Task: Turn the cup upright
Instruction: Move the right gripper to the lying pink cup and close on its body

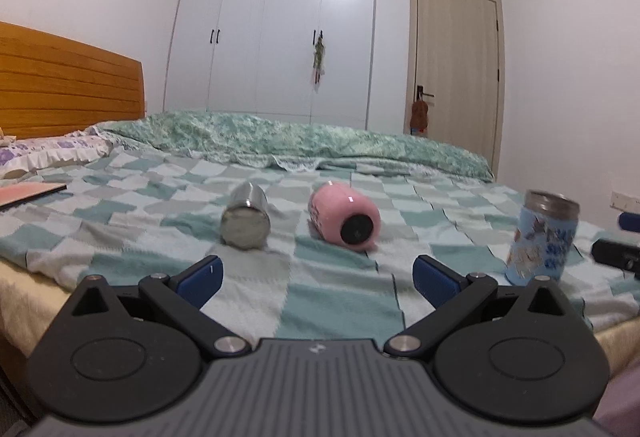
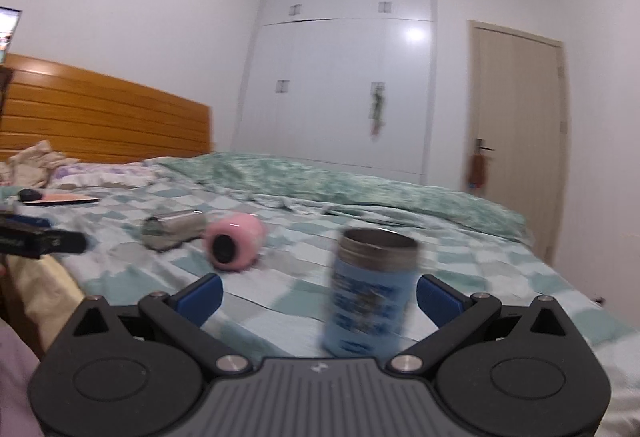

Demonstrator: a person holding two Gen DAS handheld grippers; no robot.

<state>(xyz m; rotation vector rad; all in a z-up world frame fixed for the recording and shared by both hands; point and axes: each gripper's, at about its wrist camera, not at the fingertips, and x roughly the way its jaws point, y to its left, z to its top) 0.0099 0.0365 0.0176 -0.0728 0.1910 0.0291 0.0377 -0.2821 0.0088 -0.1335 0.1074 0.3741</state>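
Three cups are on the checked bedspread. A steel cup [image 1: 245, 216] lies on its side, base toward me. A pink cup [image 1: 345, 217] lies on its side to its right, dark base toward me. A blue printed cup [image 1: 540, 237] stands upright at the right. My left gripper [image 1: 317, 277] is open and empty, short of the two lying cups. My right gripper [image 2: 319, 295] is open, with the blue cup [image 2: 370, 289] standing between its fingers, nearer the right one; touching is unclear. The pink cup [image 2: 235, 244] and steel cup [image 2: 172, 225] lie further left.
A flat pink-covered book [image 1: 30, 193] lies at the left of the bed. A folded green quilt [image 1: 304, 141] runs along the far side. The wooden headboard [image 1: 68, 85] is at the left. The left gripper [image 2: 40, 239] shows at the left edge of the right wrist view.
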